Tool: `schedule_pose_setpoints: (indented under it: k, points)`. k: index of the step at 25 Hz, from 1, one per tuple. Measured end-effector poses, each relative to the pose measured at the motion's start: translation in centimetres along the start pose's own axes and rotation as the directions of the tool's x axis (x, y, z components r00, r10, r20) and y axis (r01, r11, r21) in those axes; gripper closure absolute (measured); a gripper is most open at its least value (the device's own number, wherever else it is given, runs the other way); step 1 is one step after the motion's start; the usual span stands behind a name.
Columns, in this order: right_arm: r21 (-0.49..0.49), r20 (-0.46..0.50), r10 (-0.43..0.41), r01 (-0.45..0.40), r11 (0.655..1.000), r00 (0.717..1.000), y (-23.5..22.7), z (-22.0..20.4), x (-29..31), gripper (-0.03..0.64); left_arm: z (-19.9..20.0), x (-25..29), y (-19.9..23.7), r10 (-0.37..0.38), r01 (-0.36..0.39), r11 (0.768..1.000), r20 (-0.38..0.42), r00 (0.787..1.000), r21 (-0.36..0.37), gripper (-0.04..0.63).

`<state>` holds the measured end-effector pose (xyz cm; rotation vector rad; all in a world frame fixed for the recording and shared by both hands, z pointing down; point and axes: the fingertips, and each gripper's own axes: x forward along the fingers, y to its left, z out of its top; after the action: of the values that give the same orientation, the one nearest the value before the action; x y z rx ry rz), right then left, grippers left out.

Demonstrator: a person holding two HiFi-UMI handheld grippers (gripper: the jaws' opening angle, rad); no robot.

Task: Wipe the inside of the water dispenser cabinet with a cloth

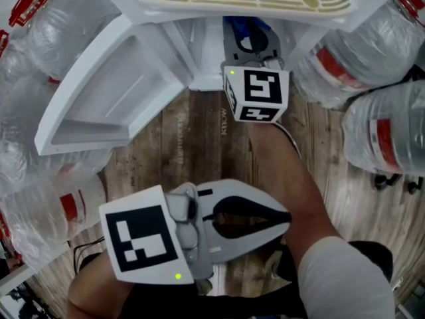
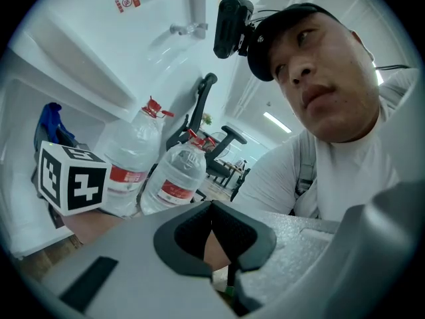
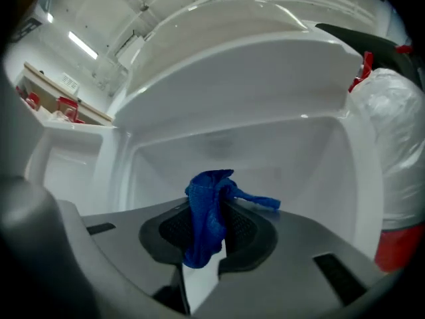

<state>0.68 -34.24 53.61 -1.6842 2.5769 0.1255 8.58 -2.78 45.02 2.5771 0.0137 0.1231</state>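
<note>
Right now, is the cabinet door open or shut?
Open: the cabinet door stands swung out to the left, inner face showing.

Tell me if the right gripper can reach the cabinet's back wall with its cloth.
Probably yes: the door is open, the right gripper holds the blue cloth at the opening, and nothing stands before the back wall.

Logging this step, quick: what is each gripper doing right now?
Left gripper: shut, empty.
Right gripper: shut on the blue cloth.
</note>
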Motion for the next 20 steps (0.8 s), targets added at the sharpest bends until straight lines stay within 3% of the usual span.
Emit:
schedule_pose_setpoints:
  k: [3,7,12,20]
  points:
    - [0.004,-0.024,-0.130,0.130,0.991,0.991,-2.3,-0.2,0.7,0.534,0.0,-0.2,0.0,0.004,-0.004,1.000,-0.001,1.000,0.004,0.592]
    - [0.016,-0.080,-0.295,0.297,0.955,0.952,-5.1,-1.6,1.2,0.535,-0.1,-0.8,-0.1,0.009,-0.009,1.000,-0.006,1.000,0.013,0.592]
    - [0.031,-0.132,-0.382,0.389,0.921,0.915,-6.5,-3.0,2.0,0.541,-0.5,-1.8,-0.4,0.012,-0.011,1.000,-0.014,1.000,0.028,0.592]
    - [0.092,-0.139,-0.506,0.520,0.850,0.851,-9.3,-3.6,1.1,0.545,-0.9,-3.2,-1.1,0.007,-0.006,0.999,-0.026,1.000,0.042,0.592]
